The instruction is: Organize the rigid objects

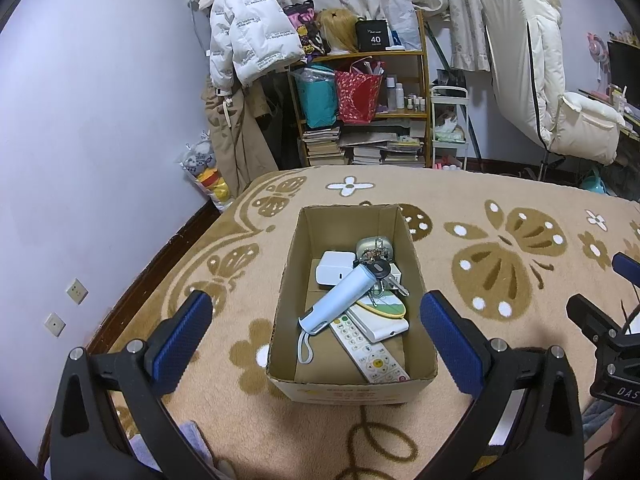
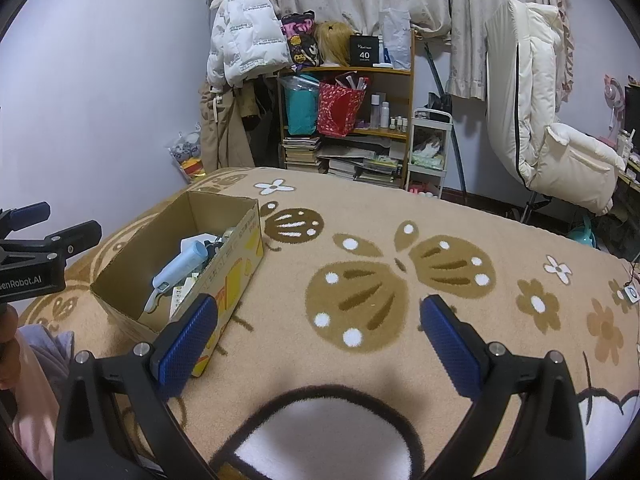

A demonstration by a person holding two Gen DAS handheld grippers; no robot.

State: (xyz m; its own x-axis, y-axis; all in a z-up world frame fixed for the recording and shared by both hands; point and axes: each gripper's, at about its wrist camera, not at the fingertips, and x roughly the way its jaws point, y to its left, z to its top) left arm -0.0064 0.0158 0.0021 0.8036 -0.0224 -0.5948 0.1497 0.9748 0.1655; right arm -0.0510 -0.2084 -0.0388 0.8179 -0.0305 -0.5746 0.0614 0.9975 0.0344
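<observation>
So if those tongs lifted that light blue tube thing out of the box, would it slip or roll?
The light blue tube looks rigid and smooth, so it may slip a little. Being rounded, it would probably roll if set down. Its wrist strap would likely dangle. It rests tilted on the remote.

The left wrist view looks steeply down, close above the cardboard box (image 1: 352,304), centred in frame. The right wrist view sits further right, facing the same far wall, with the box at frame left. Both share the box, blanket (image 2: 400,240) and bookshelf (image 1: 360,100).
</observation>
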